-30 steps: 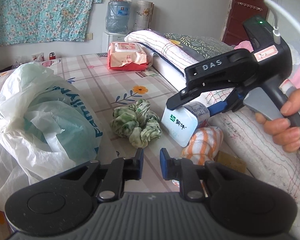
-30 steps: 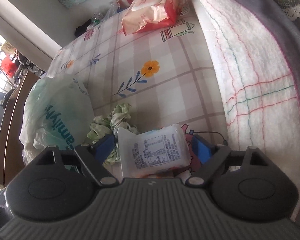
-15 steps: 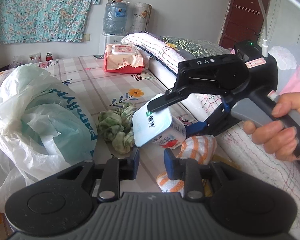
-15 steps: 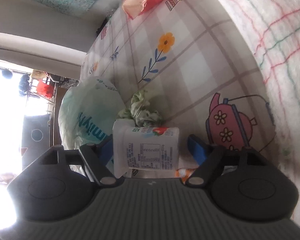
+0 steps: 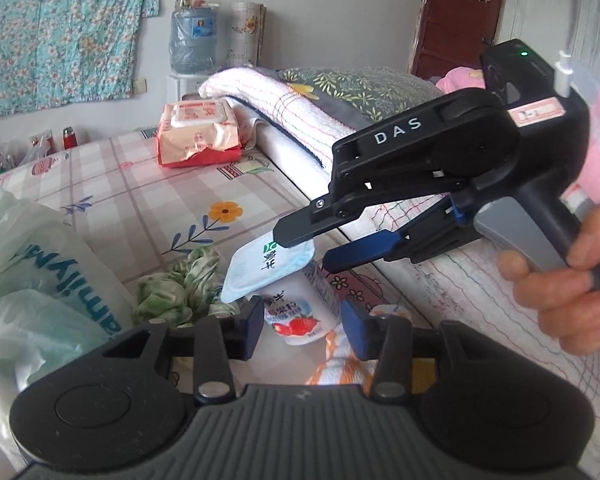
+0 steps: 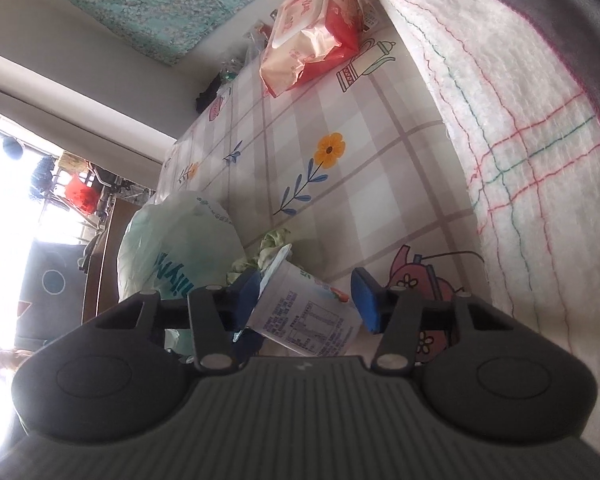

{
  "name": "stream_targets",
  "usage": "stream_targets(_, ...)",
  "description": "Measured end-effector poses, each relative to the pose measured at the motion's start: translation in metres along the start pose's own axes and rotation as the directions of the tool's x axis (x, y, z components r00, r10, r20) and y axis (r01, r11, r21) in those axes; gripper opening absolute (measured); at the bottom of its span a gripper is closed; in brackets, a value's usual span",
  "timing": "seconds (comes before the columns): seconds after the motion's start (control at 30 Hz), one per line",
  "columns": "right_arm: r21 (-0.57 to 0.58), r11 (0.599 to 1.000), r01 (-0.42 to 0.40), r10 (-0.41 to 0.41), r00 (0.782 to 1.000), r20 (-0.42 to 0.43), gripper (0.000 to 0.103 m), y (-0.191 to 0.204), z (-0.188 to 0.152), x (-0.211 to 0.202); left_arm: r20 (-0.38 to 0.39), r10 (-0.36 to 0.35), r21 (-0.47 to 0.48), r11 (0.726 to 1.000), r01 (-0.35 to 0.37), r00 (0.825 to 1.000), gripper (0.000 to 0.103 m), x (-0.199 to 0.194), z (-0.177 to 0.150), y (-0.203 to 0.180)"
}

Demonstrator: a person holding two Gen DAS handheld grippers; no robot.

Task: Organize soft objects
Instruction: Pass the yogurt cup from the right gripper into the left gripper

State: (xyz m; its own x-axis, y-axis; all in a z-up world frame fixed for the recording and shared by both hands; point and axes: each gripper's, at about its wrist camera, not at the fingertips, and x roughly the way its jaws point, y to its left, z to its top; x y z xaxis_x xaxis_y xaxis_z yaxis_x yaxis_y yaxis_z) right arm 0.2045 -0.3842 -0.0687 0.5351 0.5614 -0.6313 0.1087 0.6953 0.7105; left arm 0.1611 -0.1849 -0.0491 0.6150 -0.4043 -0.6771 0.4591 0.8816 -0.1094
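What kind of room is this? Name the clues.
Probably a bedroom in a lived-in home: a folded white towel blanket with coloured stitched lines lies on a bed edge, a large blue water-dispenser bottle stands by the wall, and a dark red wooden door is behind.

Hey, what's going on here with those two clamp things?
A person is working two hand-held grippers over a checked sheet. The right gripper, whose jaws have just been closing, seems to hold a tilted yogurt cup. The left gripper, whose jaws have just been opening, sits around the cup's base without pressing it. A green scrunchie lies beside.
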Motion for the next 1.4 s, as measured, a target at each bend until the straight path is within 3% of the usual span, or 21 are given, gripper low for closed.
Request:
stream_targets(0.3,0.026,0.999,-0.045,0.046,0.998,-0.033,0.037,-0.006,-0.001,0.013,-0.029,-0.022,-0.117,0.993,0.018,0.999,0.054,0.014,0.004,0.019)
stream_targets(0.7,0.012,0.999,-0.051,0.051,0.998,-0.023,0.031,0.010,-0.011,0.009,0.003,0.013,-0.083,0.996,-0.013,1.000,0.052,0.003,0.006,0.011)
stream_targets(0.97,-0.018,0.995,-0.100,0.101,0.994,0.042,0.031,0.047,-0.021,-0.020,0.100,0.033,-0.072,0.997,-0.026,0.994,0.053,-0.046,0.016,0.013)
stream_targets(1.2,-0.124,0.977,-0.176,0.184,0.981,0.054,0.032,0.123,-0.026,-0.028,0.206,0.130,-0.087,0.990,-0.114,0.970,0.053,-0.110,0.025,0.035)
stream_targets(1.4,-0.213,0.939,-0.271,0.274,0.962,-0.018,0.033,0.208,-0.040,0.002,0.258,0.271,-0.146,0.960,-0.240,0.927,0.053,-0.174,0.023,0.079)
